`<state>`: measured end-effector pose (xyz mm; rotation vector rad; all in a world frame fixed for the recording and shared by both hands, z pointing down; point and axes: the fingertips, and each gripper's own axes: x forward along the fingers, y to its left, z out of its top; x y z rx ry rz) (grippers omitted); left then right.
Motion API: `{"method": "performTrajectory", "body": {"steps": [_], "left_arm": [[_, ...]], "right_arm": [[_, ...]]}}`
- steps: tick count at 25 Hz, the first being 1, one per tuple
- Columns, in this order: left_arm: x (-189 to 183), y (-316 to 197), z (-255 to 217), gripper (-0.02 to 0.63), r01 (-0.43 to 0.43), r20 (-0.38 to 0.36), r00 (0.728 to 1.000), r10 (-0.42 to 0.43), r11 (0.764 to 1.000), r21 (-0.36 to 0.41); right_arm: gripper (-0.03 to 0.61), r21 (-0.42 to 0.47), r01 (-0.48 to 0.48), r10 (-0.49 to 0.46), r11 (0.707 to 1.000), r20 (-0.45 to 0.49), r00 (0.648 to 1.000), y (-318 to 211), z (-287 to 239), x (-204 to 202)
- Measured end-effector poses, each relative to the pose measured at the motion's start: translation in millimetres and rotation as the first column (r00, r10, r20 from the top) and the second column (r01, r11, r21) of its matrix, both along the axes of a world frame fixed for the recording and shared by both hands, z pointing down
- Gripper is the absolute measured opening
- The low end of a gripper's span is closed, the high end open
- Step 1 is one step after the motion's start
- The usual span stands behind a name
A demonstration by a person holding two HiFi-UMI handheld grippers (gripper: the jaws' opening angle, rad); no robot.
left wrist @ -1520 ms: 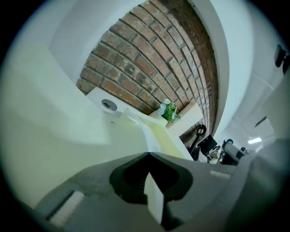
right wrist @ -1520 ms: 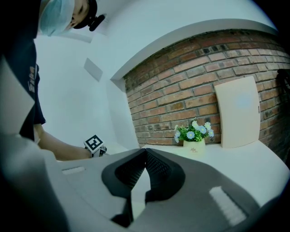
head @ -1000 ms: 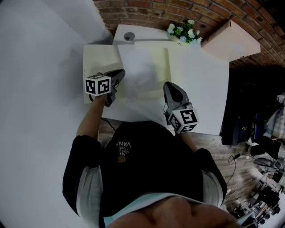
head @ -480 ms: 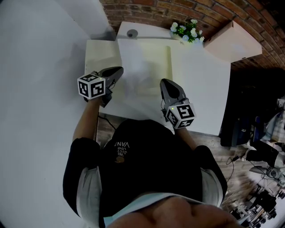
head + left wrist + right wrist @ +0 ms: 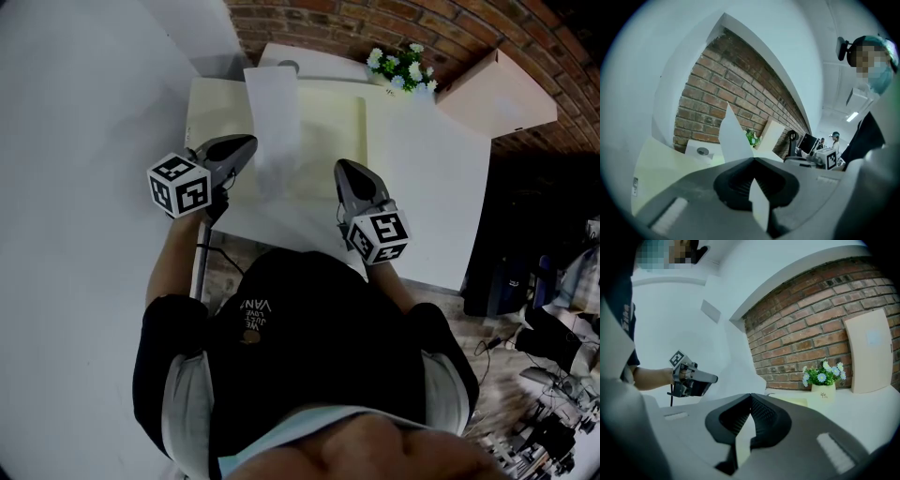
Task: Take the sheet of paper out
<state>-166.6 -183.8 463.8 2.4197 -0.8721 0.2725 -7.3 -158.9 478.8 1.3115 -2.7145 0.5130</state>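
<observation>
My left claw (image 5: 251, 142) is clamped shut on the lower edge of the sheet of paper (image 5: 273, 111), which stands up off the table (image 5: 429, 192), its top corner toward the brick wall (image 5: 356, 21) and its lower part above the cream folder (image 5: 328, 141). My right claw (image 5: 339, 168) is closed too, with a pale flat edge pinched between its jaws that looks like the folder's near right part. A small pot of flowers (image 5: 401, 67) stands beyond the folder.
</observation>
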Motion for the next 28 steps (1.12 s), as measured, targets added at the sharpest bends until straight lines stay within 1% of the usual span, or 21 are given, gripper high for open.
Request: {"method": "performTrajectory", "body": {"steps": [6, 8, 15, 20, 23, 26, 28], "left_arm": [[9, 13, -26, 0.0, -0.061, 0.015, 0.998, 0.06, 0.997, 0.052], [13, 18, -36, 0.0, -0.082, 0.01, 0.997, 0.081, 0.994, 0.071], [24, 33, -75, 0.0, -0.109, 0.0, 0.994, 0.11, 0.983, 0.151], [38, 51, -100, 0.0, -0.154, -0.005, 0.987, 0.158, 0.971, 0.18], [46, 64, -113, 0.0, -0.187, 0.01, 0.982, 0.189, 0.959, 0.212], [53, 76, -128, 0.0, -0.205, 0.009, 0.978, 0.209, 0.949, 0.241], [57, 85, -138, 0.0, -0.214, 0.005, 0.976, 0.22, 0.942, 0.259]], "right_arm": [[0.0, 0.01, 0.011, -0.011, 1.0, 0.008, 1.0, -3, -2, 1], [0.0, 0.012, 0.022, -0.022, 1.0, 0.015, 1.0, -4, -3, 0], [0.002, 0.014, 0.084, -0.084, 0.996, 0.047, 0.995, -5, -5, -8], [0.002, 0.03, 0.139, -0.14, 0.99, 0.059, 0.988, -4, -6, -13], [0.037, 0.038, 0.173, -0.176, 0.984, 0.074, 0.982, -3, -8, -17], [0.043, 0.047, 0.192, -0.196, 0.98, 0.087, 0.977, -2, -12, -17], [0.061, 0.056, 0.202, -0.207, 0.978, 0.099, 0.973, -2, -17, -15]]}}
